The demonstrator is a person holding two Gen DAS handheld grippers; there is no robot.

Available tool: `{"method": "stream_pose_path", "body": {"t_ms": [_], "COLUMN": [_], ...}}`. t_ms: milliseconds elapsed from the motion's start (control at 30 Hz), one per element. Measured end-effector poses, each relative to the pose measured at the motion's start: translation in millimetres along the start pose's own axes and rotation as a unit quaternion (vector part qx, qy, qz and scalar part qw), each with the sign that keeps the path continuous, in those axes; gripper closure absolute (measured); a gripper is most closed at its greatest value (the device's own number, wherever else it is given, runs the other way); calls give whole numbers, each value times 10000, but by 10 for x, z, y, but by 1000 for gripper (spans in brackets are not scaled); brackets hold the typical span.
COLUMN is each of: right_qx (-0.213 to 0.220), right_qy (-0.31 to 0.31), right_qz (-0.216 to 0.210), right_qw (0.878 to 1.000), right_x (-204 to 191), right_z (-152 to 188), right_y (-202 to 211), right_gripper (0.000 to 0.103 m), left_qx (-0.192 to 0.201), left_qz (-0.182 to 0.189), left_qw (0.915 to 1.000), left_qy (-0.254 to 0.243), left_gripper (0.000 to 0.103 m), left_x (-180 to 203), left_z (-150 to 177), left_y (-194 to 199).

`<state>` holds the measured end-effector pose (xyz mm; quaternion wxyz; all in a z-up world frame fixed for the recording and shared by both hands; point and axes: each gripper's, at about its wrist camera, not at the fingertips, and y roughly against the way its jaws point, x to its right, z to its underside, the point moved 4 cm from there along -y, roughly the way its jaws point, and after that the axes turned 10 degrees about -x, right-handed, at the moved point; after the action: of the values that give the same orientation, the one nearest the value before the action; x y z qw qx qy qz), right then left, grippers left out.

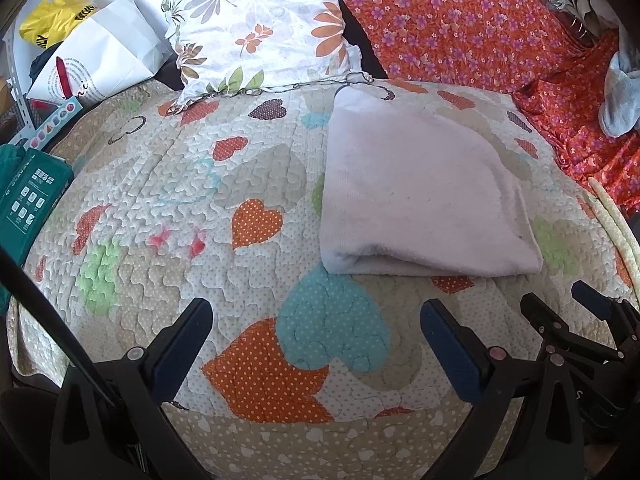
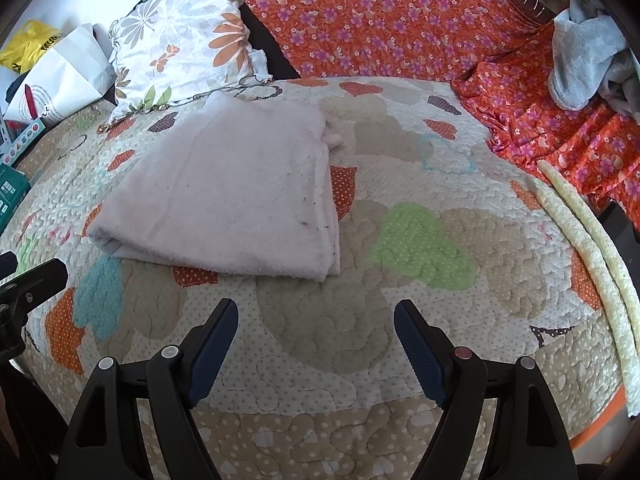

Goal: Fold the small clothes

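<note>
A pale pink cloth (image 1: 420, 188) lies folded flat on the heart-patterned quilt (image 1: 224, 216). In the right wrist view the cloth (image 2: 224, 196) sits ahead and to the left. My left gripper (image 1: 316, 312) is open and empty, hovering over the quilt just in front of the cloth's near folded edge. My right gripper (image 2: 316, 312) is open and empty, in front of the cloth's near right corner. The right gripper also shows at the lower right of the left wrist view (image 1: 560, 300), and the left gripper's fingertips (image 2: 32, 276) at the left edge of the right wrist view.
A floral pillow (image 1: 260, 28) lies behind the cloth. Orange flowered fabric (image 1: 480, 28) covers the back right, with a grey garment (image 2: 584, 64) on it. White and yellow bags (image 1: 96, 52) and a green box (image 1: 28, 196) sit at the left. A cream piping strip (image 2: 592, 264) runs along the right edge.
</note>
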<state>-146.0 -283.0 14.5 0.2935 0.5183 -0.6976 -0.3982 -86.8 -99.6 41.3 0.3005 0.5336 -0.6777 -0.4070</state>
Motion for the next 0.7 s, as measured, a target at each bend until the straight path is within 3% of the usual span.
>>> {"method": "stream_pose_path", "body": {"t_ms": [700], "right_qx": [-43], "right_qy": [109], "right_qz": [42], "right_qw": [9999], "right_x": [-23], "right_z": [-13], "right_y": [-57], "right_gripper": [18], "left_qx": [-272], "left_qz": [67], "left_qw": [9995], "left_qy": [145], "left_gripper": [0], "left_x": [-68], "left_z": [31], "left_y": [-172]}}
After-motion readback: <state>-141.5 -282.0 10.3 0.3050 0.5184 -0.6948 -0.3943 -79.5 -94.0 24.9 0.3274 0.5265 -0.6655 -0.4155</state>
